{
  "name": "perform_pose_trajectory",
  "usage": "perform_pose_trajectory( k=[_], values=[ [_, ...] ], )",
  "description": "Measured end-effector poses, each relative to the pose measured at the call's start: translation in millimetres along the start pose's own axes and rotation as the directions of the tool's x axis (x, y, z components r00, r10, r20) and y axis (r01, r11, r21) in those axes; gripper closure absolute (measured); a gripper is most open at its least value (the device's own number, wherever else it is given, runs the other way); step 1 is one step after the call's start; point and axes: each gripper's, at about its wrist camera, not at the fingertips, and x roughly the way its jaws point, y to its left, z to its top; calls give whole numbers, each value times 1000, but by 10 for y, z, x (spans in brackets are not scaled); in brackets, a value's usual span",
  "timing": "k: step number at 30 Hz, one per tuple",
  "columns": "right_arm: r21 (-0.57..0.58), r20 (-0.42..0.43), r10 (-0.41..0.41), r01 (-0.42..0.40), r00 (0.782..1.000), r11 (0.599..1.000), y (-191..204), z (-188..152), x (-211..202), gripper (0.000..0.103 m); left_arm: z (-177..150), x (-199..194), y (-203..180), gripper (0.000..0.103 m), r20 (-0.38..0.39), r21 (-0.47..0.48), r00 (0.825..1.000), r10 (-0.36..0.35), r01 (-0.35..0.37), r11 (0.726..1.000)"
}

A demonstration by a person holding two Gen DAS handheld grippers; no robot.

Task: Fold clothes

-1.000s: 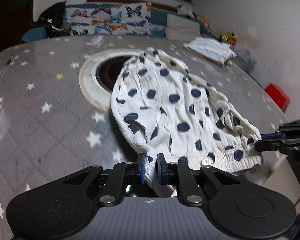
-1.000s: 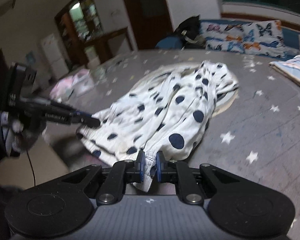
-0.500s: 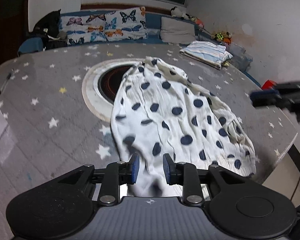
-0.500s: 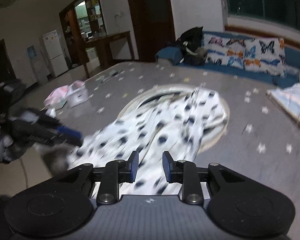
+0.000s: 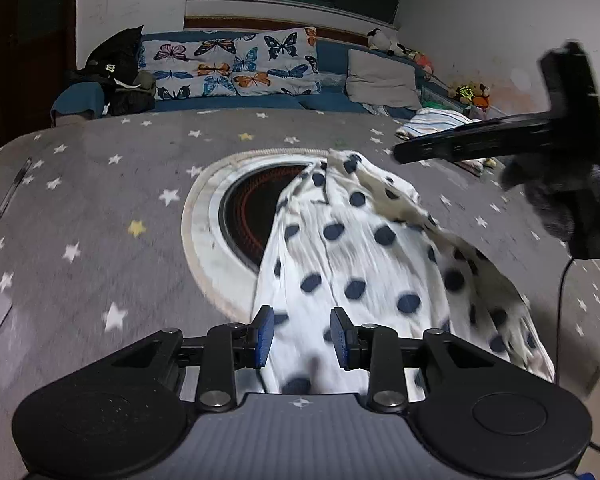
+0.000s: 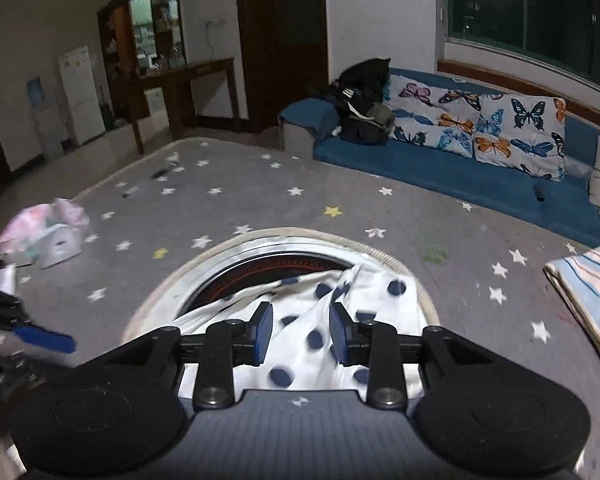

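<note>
A white garment with dark blue polka dots (image 5: 352, 248) lies stretched on the grey star-print table (image 5: 100, 208), partly over a round inset in the table (image 5: 252, 200). My left gripper (image 5: 302, 336) is open just above the garment's near end. My right gripper (image 6: 300, 334) is open above the garment's far end (image 6: 364, 292); it also shows in the left wrist view (image 5: 500, 140), raised at the right. The left gripper's blue fingertip (image 6: 44, 338) shows blurred at the left of the right wrist view.
A folded striped cloth (image 6: 592, 288) lies on the table's right side. A pink and white box (image 6: 48, 232) sits on the table's left side. A blue sofa with butterfly pillows (image 5: 236, 68) and a black bag (image 5: 116, 64) stands behind the table.
Both grippers were shut on the garment's near edge one second ago. They have opened, let go, lifted and moved forward along the garment; the right one has gone to the far end.
</note>
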Motion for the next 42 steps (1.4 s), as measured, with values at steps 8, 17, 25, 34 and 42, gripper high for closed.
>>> perform_pose_trajectory(
  k=[8, 17, 25, 34, 42],
  values=[
    [28, -96, -47, 50, 994, 998, -177, 107, 755, 72, 424, 378, 48, 65, 20, 16, 1000, 18, -18, 1000],
    [137, -50, -28, 34, 998, 990, -430, 1, 693, 100, 915, 940, -16, 65, 45, 66, 998, 39, -42, 997],
    [168, 26, -123, 117, 992, 979, -708, -270, -195, 100, 1181, 1409, -238, 65, 39, 164, 999, -1, -6, 986],
    [297, -35, -268, 267, 963, 917, -1075, -961, -1027, 100, 1322, 1896, -472, 52, -5, 251, 1000, -27, 27, 967],
    [356, -128, -347, 370, 929, 858, -1206, -1385, -1360, 93, 1296, 2197, -719, 46, -48, 349, 997, -62, 74, 934]
  ],
)
